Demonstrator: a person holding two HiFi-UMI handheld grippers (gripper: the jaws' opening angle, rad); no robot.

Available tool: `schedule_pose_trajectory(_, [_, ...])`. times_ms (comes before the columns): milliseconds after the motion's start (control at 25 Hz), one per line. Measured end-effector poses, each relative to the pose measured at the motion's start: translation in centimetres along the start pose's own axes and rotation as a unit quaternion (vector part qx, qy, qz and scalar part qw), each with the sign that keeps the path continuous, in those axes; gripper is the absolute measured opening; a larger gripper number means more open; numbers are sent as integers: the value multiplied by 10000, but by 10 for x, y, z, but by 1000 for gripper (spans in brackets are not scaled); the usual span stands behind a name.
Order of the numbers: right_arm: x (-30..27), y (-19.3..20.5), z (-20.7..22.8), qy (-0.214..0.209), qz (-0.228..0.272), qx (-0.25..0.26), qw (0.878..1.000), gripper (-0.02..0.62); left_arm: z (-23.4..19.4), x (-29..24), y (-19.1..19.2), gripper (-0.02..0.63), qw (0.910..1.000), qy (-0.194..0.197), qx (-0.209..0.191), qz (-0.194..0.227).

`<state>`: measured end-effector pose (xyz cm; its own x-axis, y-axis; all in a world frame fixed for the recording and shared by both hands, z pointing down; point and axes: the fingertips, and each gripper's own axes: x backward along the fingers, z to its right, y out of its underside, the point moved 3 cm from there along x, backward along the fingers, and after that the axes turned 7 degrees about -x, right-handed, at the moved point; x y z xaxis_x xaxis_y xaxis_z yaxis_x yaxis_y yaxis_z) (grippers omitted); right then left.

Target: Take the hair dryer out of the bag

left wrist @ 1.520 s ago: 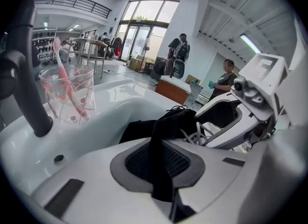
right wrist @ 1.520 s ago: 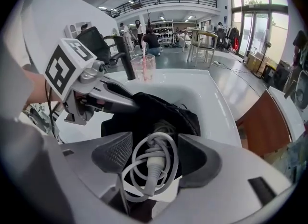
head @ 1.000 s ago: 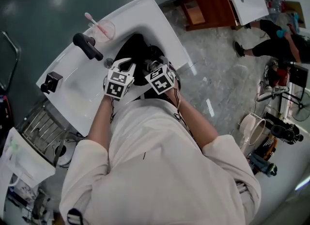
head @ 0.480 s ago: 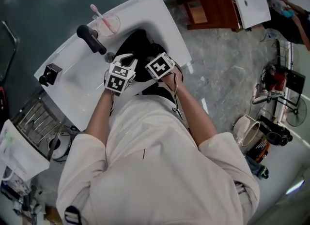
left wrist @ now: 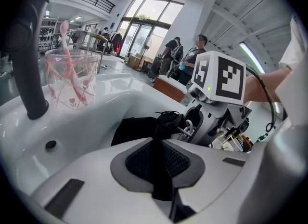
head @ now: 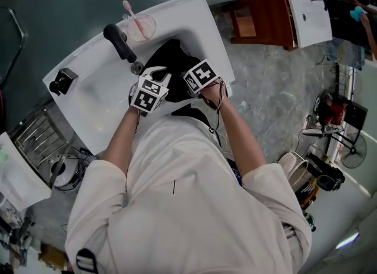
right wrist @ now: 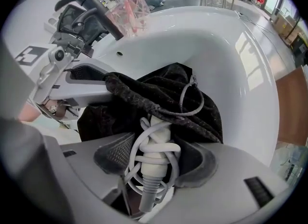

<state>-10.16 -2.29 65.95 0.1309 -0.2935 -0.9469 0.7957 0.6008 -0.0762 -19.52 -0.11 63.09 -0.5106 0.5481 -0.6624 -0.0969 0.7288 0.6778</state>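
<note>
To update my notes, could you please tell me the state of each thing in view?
bag: open, lying in the sink.
hair dryer: handle out, rest inside bag.
left tool: shut on bag edge.
right tool: jaws just closing, gripping hair dryer handle.
cup: upright, toothbrush inside.

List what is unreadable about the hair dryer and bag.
- Hair dryer body: right gripper view, hidden inside the bag; only the cord-wrapped handle shows.
- Right tongs have just been closing, handle between them: pad contact unclear.
- Head view: the right tongs' tips sit under their marker cube.
</note>
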Motion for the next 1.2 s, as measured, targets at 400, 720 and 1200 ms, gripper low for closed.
schedule_pose_trajectory(400, [18, 3, -9, -1565, 211, -1364, 9780, 235, -2, 4, -5, 57, 9995, -50, -299, -10])
schedule_pose_trajectory(720, [31, 16, -26, -2498, 302, -2134, 9440, 236, -3, 13, -1, 56, 9994, -166, -267, -164])
schedule_pose_trajectory(1200, [39, 4, -32, -2154, 159, -533, 9749, 235, -8, 33, -6, 54, 9941, -1037, 46, -302])
